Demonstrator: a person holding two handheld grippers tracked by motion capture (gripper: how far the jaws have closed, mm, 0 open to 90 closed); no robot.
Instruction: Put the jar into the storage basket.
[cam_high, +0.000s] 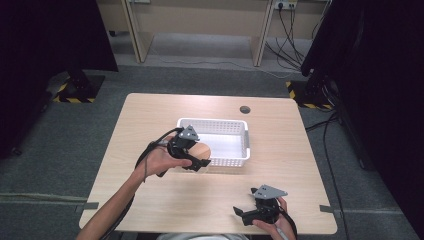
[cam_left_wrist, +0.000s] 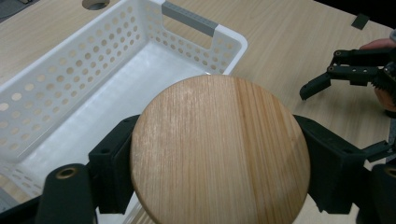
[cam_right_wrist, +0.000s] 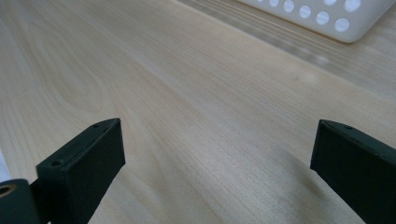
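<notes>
A round wooden disc (cam_left_wrist: 219, 151) is clamped by its edges between the jaws of my left gripper (cam_left_wrist: 215, 163). In the high view the disc (cam_high: 202, 151) and left gripper (cam_high: 192, 155) hang over the near left corner of a white perforated basket (cam_high: 235, 161). The basket (cam_left_wrist: 84, 70) looks empty inside, with a grey handle on its end wall. My right gripper (cam_high: 242, 214) sits low at the table's front right, open, with bare tabletop between its jaws (cam_right_wrist: 217, 172). That same gripper appears farther off (cam_left_wrist: 345, 77) in the left gripper view.
A light wooden table (cam_high: 150, 200) carries the basket at its middle. A round cable hole (cam_high: 244, 109) lies near the far edge. Dark stands and cables stand on the carpet to the left and right of the table.
</notes>
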